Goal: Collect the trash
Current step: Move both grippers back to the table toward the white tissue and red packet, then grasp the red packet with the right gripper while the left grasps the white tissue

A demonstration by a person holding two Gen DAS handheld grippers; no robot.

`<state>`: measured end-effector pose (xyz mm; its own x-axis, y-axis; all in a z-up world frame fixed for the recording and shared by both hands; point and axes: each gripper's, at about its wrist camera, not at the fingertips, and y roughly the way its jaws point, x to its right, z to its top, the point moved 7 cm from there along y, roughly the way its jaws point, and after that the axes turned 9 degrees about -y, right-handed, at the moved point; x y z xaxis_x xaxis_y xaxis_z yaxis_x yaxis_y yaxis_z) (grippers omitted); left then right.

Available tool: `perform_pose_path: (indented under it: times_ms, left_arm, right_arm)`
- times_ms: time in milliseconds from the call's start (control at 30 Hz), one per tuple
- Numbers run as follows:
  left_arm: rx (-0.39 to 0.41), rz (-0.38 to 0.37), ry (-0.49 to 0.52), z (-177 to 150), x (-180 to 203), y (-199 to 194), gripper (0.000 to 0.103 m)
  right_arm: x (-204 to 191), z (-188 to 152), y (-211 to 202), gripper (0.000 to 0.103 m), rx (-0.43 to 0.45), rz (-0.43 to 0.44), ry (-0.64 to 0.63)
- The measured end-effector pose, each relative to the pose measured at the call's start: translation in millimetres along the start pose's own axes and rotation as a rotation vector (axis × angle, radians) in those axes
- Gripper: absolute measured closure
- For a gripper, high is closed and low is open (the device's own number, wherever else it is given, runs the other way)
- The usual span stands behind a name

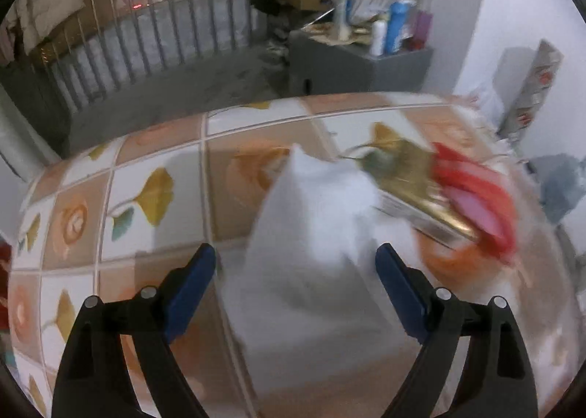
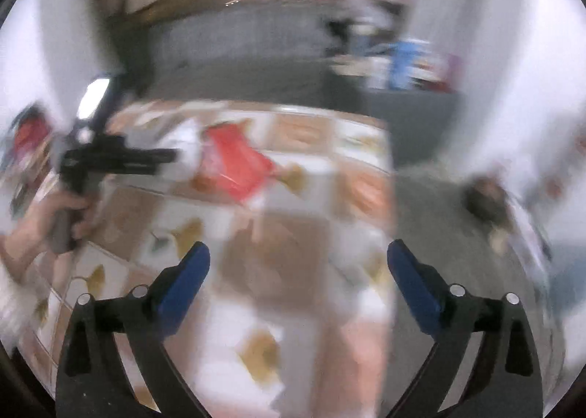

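Observation:
A table with a tile-and-leaf patterned cloth (image 1: pixel 154 198) carries the trash. A blurred white paper or tissue (image 1: pixel 315 205) lies just ahead of my left gripper (image 1: pixel 297 268), whose blue pads stand wide apart and do not press on it. To the right of it lie a gold-green box (image 1: pixel 410 191) and a red wrapper (image 1: pixel 476 198). The right wrist view is badly blurred. It shows the red wrapper (image 2: pixel 234 161), and the left gripper (image 2: pixel 117 158) held by a hand (image 2: pixel 66 209). My right gripper (image 2: pixel 298 264) is open over the cloth with nothing between its fingers.
Beyond the table's far edge stand a grey cabinet (image 1: pixel 359 66) with several bottles (image 1: pixel 397 26), a metal railing (image 1: pixel 146 37) and piled clutter. A printed carton (image 1: pixel 531 88) leans on the white wall at the right. A grey surface (image 2: pixel 425 205) adjoins the table's right edge.

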<state>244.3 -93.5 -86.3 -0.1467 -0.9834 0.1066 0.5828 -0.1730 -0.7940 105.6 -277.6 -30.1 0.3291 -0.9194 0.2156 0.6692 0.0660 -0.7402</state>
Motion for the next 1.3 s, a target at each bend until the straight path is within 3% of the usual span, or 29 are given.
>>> perform_pose_path:
  times_ms: [33, 100, 133, 233, 300, 333, 367, 433, 567, 667, 733, 800, 833, 933, 1000, 1100, 1167, 1300]
  left_arm:
    - [0.006, -0.009, 0.006, 2, -1, 2, 0.026]
    - [0.001, -0.019, 0.044, 4, 2, -1, 0.082]
    - [-0.020, 0.004, 0.044, 0, 0, -5, 0.094]
    - [-0.039, 0.004, 0.047, -11, -9, -11, 0.096]
    - [-0.041, -0.010, 0.036, -19, -14, -20, 0.096]
    - [-0.041, -0.012, 0.028, -24, -18, -23, 0.096]
    - [-0.042, -0.013, 0.021, -30, -19, -31, 0.096]
    - [-0.045, -0.014, 0.011, -42, -25, -41, 0.096]
    - [-0.060, -0.005, 0.004, -71, -29, -63, 0.098]
    - [-0.107, -0.090, -0.007, -102, -19, -85, 0.099]
    - [-0.138, -0.158, -0.002, -127, -2, -103, 0.099]
    - [-0.164, -0.218, 0.008, -151, 17, -120, 0.099]
    - [-0.184, -0.264, 0.010, -166, 32, -133, 0.099]
    - [-0.196, -0.361, 0.011, -184, 67, -160, 0.099]
    - [-0.176, -0.427, 0.006, -191, 87, -184, 0.099]
    - [-0.137, -0.514, 0.037, -193, 119, -221, 0.099]
    - [-0.119, -0.546, 0.080, -195, 142, -245, 0.099]
    - [-0.110, -0.577, 0.168, -208, 188, -277, 0.099]
  right_arm:
    - [-9, 10, 12, 0.010, -0.011, -0.009, -0.041]
    - [-24, 32, 47, 0.010, -0.034, -0.041, -0.176]
    - [-28, 38, 56, 0.010, -0.035, -0.051, -0.214]
    - [-44, 54, 85, 0.011, -0.016, -0.069, -0.327]
    - [-50, 56, 101, 0.042, -0.013, -0.035, -0.336]
    - [-49, 51, 108, 0.074, -0.045, -0.020, -0.325]
    - [-46, 44, 116, 0.078, -0.096, -0.009, -0.289]
    - [-38, 41, 110, 0.090, -0.069, -0.001, -0.223]
    - [-13, 19, 67, 0.094, -0.034, -0.015, -0.099]
    - [11, -11, 1, 0.093, 0.042, 0.022, 0.018]
    - [28, -51, -64, 0.093, 0.128, 0.074, 0.106]
    - [41, -98, -116, 0.092, 0.146, 0.066, 0.178]
    - [48, -117, -131, 0.092, 0.132, 0.045, 0.208]
    - [77, -215, -185, 0.090, 0.013, -0.055, 0.356]
    - [94, -301, -216, 0.090, -0.091, -0.139, 0.528]
    - [93, -410, -229, 0.090, -0.192, -0.135, 0.805]
    - [82, -464, -221, 0.089, -0.248, -0.137, 0.903]
    - [59, -537, -170, 0.068, -0.380, -0.114, 1.014]
